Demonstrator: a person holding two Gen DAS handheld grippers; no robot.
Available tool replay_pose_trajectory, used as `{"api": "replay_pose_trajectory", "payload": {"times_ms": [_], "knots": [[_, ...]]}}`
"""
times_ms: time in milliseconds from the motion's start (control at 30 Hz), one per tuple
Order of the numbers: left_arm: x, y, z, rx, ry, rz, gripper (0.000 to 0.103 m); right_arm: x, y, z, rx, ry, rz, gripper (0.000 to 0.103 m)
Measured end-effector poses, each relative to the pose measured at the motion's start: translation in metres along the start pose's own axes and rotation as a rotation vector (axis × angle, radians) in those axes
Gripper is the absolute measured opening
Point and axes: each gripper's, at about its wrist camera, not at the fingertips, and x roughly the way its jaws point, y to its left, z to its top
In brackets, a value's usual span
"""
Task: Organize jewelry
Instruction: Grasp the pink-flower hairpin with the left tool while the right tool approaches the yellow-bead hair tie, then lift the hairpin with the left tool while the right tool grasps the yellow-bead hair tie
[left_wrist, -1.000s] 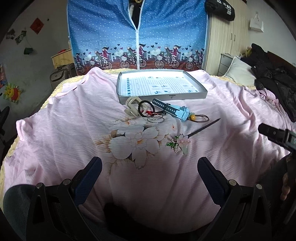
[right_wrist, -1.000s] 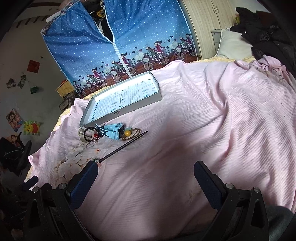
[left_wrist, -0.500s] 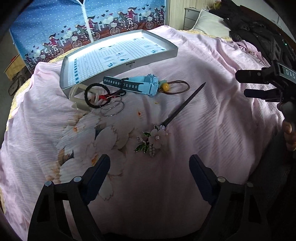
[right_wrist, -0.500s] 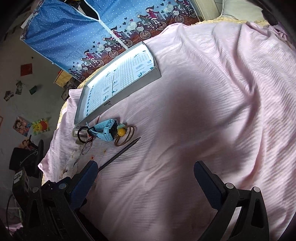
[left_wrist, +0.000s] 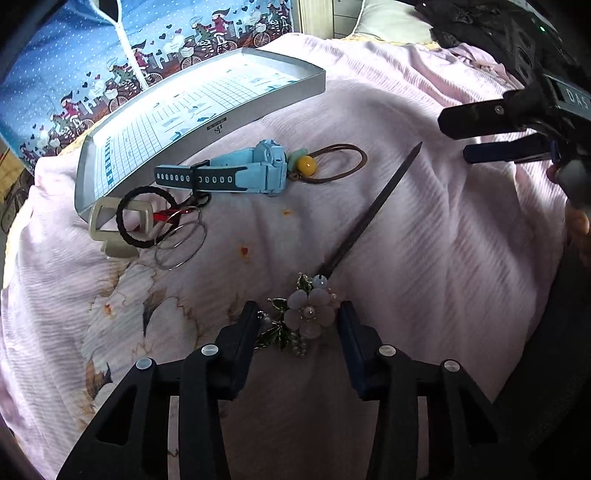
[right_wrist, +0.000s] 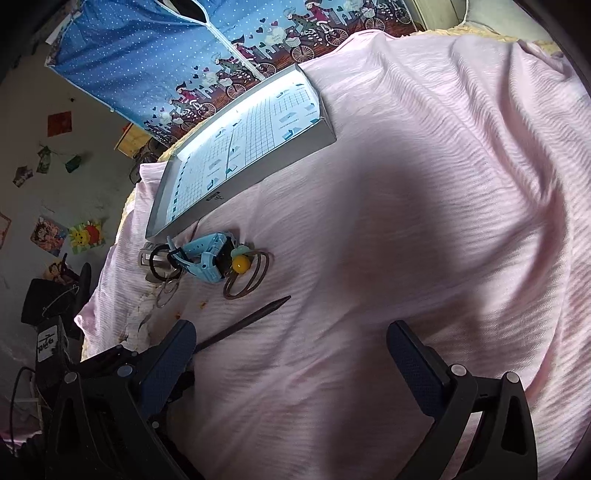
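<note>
Nothing is sorted yet: the tray (left_wrist: 236, 122) near the bed's far edge holds no jewelry, and the watch (left_wrist: 255, 171), hair ties, rings and hairpin (left_wrist: 314, 306) all lie on the bedspread (left_wrist: 424, 240) in front of it. The left gripper (left_wrist: 299, 319) has its fingers spread on either side of the hairpin's flower, not yet closed. The right gripper (right_wrist: 291, 354) hangs open and empty over bare bedspread, so by my reading every piece remains to be moved.

A pink bedspread (right_wrist: 424, 184) covers the bed; behind, a blue bicycle-print curtain (right_wrist: 166, 48); pictures dot the grey wall (right_wrist: 22, 122).
</note>
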Motion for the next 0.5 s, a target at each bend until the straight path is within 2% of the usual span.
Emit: {"api": "replay_pose_trajectory", "payload": {"times_ms": [167, 300, 400, 500], "knots": [[0.004, 0.03, 0.009, -0.135, -0.007, -0.054, 0.038, 0.008, 0.005, -0.001, -0.028, 0.035, -0.017, 0.103], [0.004, 0.061, 0.009, -0.307, -0.025, -0.105, 0.038, 0.022, 0.014, -0.002, -0.084, 0.061, -0.049, 0.103], [0.007, 0.082, 0.007, -0.447, -0.037, -0.165, 0.038, 0.035, 0.023, 0.001, -0.158, 0.06, -0.089, 0.103], [0.013, 0.1, 0.006, -0.555, -0.043, -0.212, 0.038, 0.047, 0.04, 0.006, -0.283, 0.03, -0.141, 0.103]]}}
